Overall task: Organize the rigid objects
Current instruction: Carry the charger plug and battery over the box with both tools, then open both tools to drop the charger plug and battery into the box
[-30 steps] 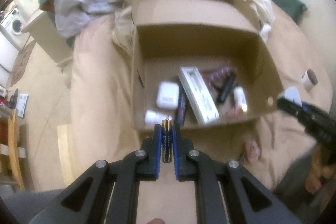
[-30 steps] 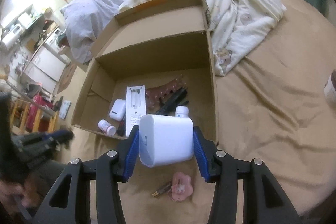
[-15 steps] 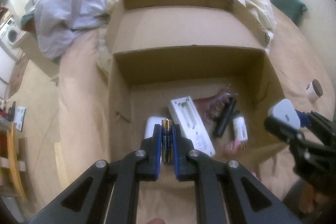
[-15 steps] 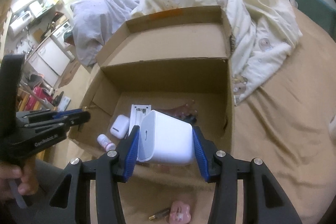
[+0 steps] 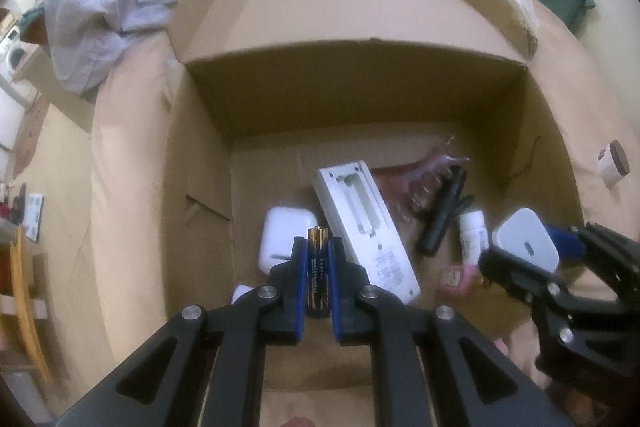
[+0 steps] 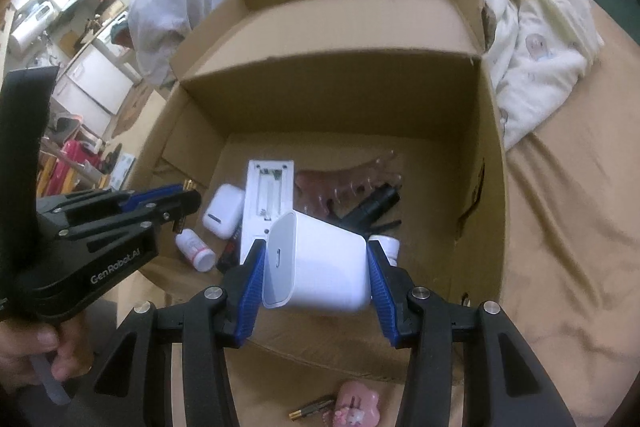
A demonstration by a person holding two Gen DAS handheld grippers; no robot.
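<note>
L gripper (image 5: 318, 259): jaws together, clamped on a battery (image 5: 318, 277), black w/ gold top end, held lengthwise between the blue pads, tip pointing to the far side. It sits over the near-left part of the cardboard box (image 5: 352, 95), above the near wall.

R gripper (image 6: 316, 263): jaws partway apart, clamped on a white charger block (image 6: 318, 267), pads pressing its left and right faces; port slot visible on the face turned left. Block is tilted, over the near edge of the box, inside the rim. From the L cam the same block shows at right, just over the box's near-right corner.

Box: open, flaps up, on a tan bed sheet (image 6: 568, 227); bedding (image 6: 532, 39) bunched at far side and far right.

Box floor contents (near half):
- white earbud case (image 5: 286, 239), left of centre
- white remote (image 5: 364, 227), back side up, battery bay open, lying diagonal just right of the case
- small white pill bottle (image 6: 195, 247), near-left, on its side
- black tube-like item (image 5: 442, 215) right of remote, on a pinkish clear piece (image 5: 416, 179); can't tell what either is
- second white bottle (image 5: 472, 233), near-right

Outside box, near side on sheet: pink toy-like item (image 6: 356, 407), w/ small brass-tipped piece (image 6: 312, 409) beside it. Cup-shaped item (image 5: 612, 163) on sheet well right of box.

Person's hand (image 6: 36, 355) grips the L tool handle, lower left in R cam.
</note>
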